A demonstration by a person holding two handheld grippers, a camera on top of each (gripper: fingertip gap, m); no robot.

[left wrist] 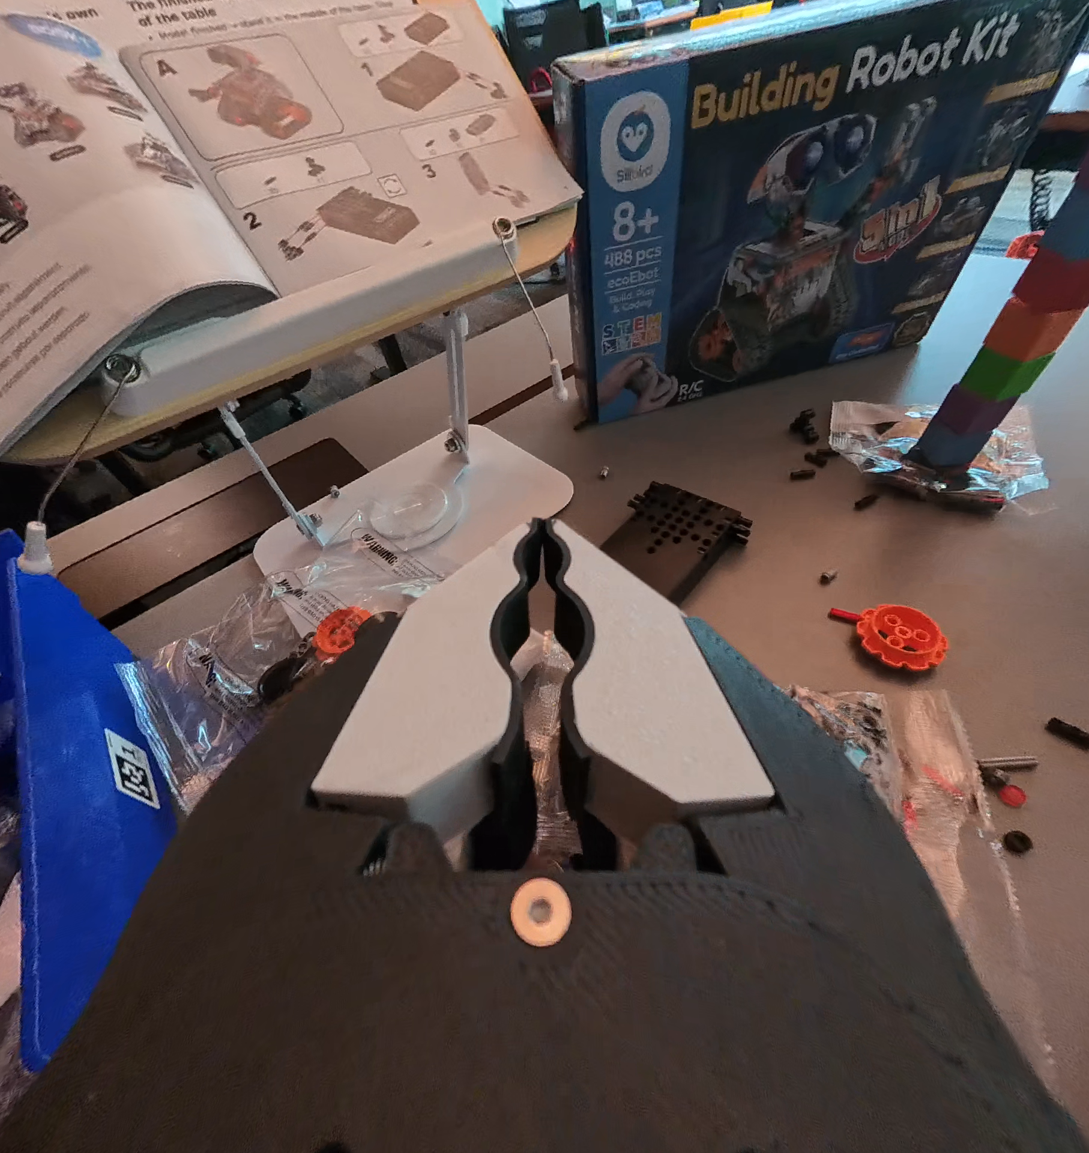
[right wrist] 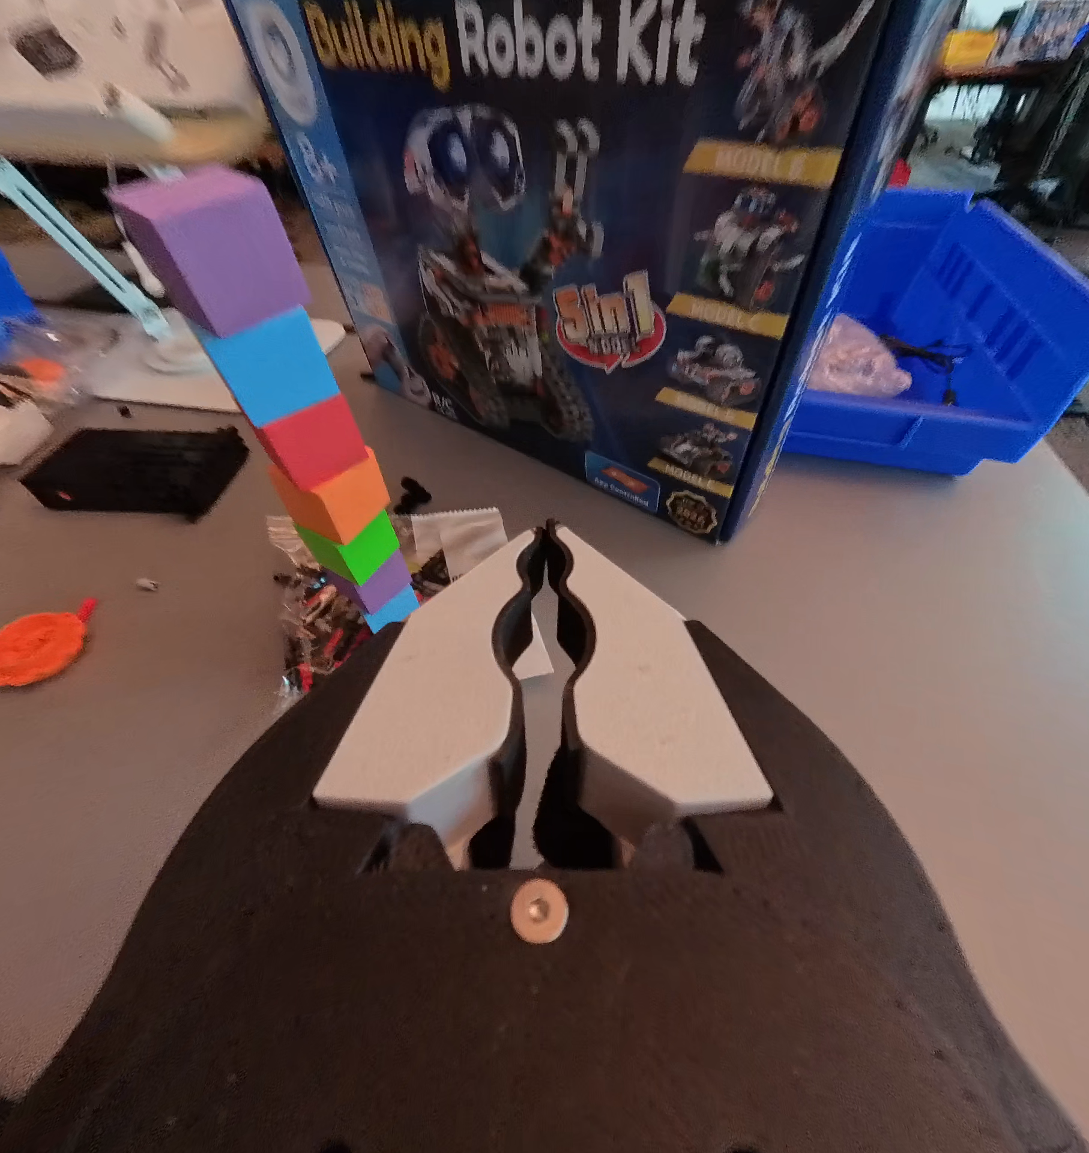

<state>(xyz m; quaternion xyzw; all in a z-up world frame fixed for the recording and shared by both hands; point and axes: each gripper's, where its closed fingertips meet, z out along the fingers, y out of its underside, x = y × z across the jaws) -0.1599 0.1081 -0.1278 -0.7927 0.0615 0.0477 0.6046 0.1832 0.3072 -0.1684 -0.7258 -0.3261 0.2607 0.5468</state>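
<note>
The left tool point(left wrist: 545, 530) is pressed together with nothing at its tips, though a crinkled clear plastic bag point(left wrist: 551, 742) shows in the gap farther back — I cannot tell if it is pinched or lies below. The right tool point(right wrist: 545, 530) is pressed together too, empty over the grey counter point(right wrist: 872, 717). Beside it one tall leaning tower of seven coloured foam cubes point(right wrist: 292, 399) stands on a clear bag of small parts point(right wrist: 317, 617), its long axis nearly upright, before one dark blue cardboard kit box point(right wrist: 561, 262); one orange toothed plastic wheel point(right wrist: 30, 649) lies apart.

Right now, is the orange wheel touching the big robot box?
Apart. In the left wrist view the orange wheel lies on bare table, well short of the robot box.
</note>
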